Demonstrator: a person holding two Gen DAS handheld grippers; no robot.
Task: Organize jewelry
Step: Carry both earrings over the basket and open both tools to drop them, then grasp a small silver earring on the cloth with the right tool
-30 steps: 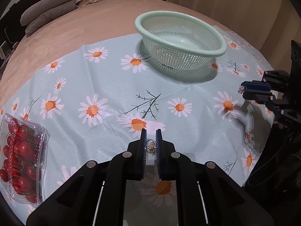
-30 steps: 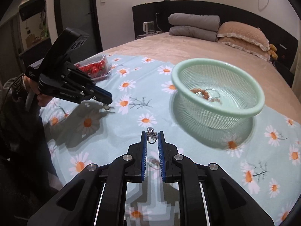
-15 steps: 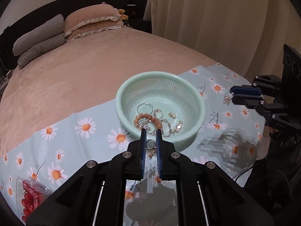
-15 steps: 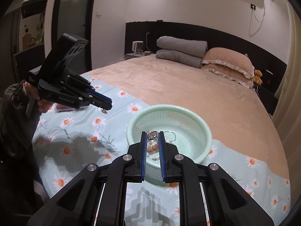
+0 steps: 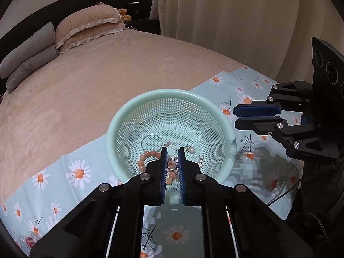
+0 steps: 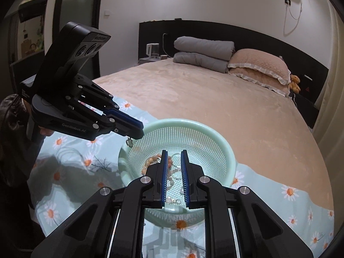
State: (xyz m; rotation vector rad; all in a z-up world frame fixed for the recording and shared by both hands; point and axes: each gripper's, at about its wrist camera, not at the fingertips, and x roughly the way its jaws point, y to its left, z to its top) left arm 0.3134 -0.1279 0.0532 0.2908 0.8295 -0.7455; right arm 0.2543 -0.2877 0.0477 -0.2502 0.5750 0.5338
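Glossy perforated plastic basket (image 5: 172,116) on smooth printed cloth (image 5: 71,172).

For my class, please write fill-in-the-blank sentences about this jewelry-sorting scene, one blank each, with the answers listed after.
The left gripper holds a small silver trinket directly ____ the green mesh basket.
The orange bead bracelet lies ____ the basket.
The blue cloth under the basket is printed with white ____.
Answers: above; inside; daisies.

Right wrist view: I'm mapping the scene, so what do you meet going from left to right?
Left gripper → mint basket → pink pillows → teddy bear
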